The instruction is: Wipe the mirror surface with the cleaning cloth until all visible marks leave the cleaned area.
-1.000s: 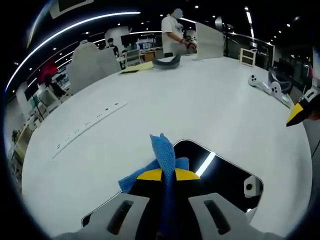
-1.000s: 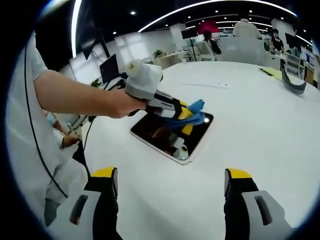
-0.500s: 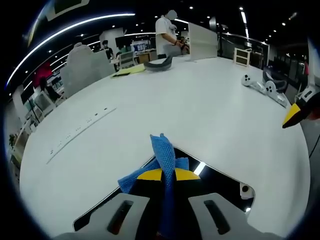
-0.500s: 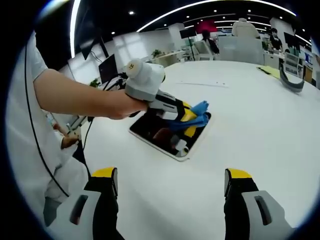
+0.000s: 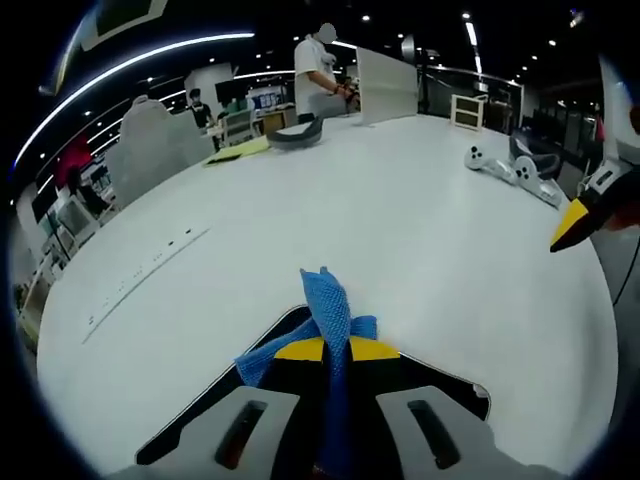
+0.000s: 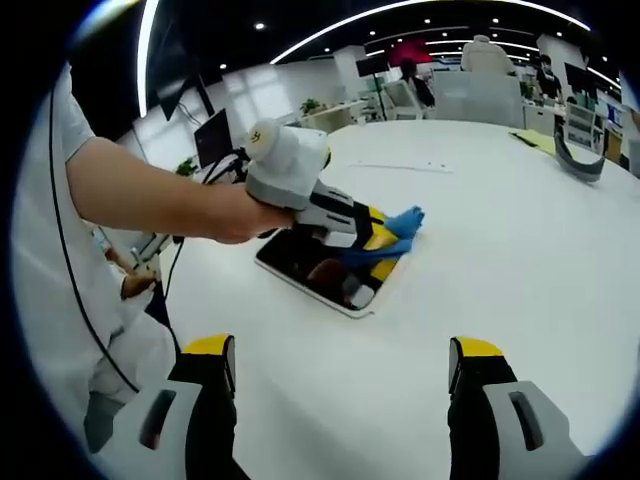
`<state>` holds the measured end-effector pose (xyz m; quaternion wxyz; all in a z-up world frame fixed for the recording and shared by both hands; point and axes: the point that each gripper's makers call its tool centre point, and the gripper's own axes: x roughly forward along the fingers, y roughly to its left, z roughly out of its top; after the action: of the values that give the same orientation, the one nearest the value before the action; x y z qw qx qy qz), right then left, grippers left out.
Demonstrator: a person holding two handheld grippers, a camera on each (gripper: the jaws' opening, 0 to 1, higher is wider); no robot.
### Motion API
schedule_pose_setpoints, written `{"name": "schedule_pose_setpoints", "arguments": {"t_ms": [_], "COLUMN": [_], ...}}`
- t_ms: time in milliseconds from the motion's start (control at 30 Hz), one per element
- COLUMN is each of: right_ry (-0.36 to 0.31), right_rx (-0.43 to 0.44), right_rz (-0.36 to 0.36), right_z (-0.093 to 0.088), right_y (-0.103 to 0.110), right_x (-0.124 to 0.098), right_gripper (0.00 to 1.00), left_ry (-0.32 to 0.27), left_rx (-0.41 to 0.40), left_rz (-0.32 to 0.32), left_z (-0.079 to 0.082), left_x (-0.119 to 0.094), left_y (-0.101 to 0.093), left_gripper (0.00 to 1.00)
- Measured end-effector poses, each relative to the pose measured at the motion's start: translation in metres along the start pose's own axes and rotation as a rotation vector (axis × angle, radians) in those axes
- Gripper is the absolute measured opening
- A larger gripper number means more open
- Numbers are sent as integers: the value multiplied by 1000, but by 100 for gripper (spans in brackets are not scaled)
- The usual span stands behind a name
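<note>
A dark rectangular mirror (image 6: 310, 270) lies flat on the white table (image 6: 500, 240). My left gripper (image 5: 335, 349) is shut on a blue cleaning cloth (image 5: 325, 315), which it holds over the mirror's far edge (image 5: 275, 330). In the right gripper view the left gripper (image 6: 380, 240) reaches in from the left in a person's hand, with the blue cloth (image 6: 400, 225) at the mirror's far right corner. My right gripper (image 6: 340, 365) stands open above the table, nearer than the mirror, with nothing between its jaws. Its yellow tip (image 5: 570, 225) pokes in at the right of the left gripper view.
Two white controllers (image 5: 495, 165) lie at the far right of the table. A grey curved headset (image 5: 295, 135) and yellow paper (image 5: 235, 150) sit at the far side. A person (image 5: 315, 65) stands beyond the table. A monitor (image 6: 220, 135) stands off its left edge.
My left gripper has slid with the cloth from the middle of the mirror to its far edge. The right gripper has stayed put.
</note>
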<state>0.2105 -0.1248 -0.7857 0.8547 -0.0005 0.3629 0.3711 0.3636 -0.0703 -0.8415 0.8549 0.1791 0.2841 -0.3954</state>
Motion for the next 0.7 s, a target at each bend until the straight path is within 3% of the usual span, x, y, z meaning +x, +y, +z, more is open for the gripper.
{"name": "schedule_pose_setpoints", "arguments": {"t_ms": [700], "right_ry": [9], "right_rx": [17], "right_rz": [-1], "right_z": [-8], "right_y": [-1], "right_x": [2], "right_gripper": [87], "left_ry": [-7], "left_rx": [-1], "left_rz": [-27], "left_z": [2], "left_x": [2], "left_y": [-6], "left_gripper": [4]}}
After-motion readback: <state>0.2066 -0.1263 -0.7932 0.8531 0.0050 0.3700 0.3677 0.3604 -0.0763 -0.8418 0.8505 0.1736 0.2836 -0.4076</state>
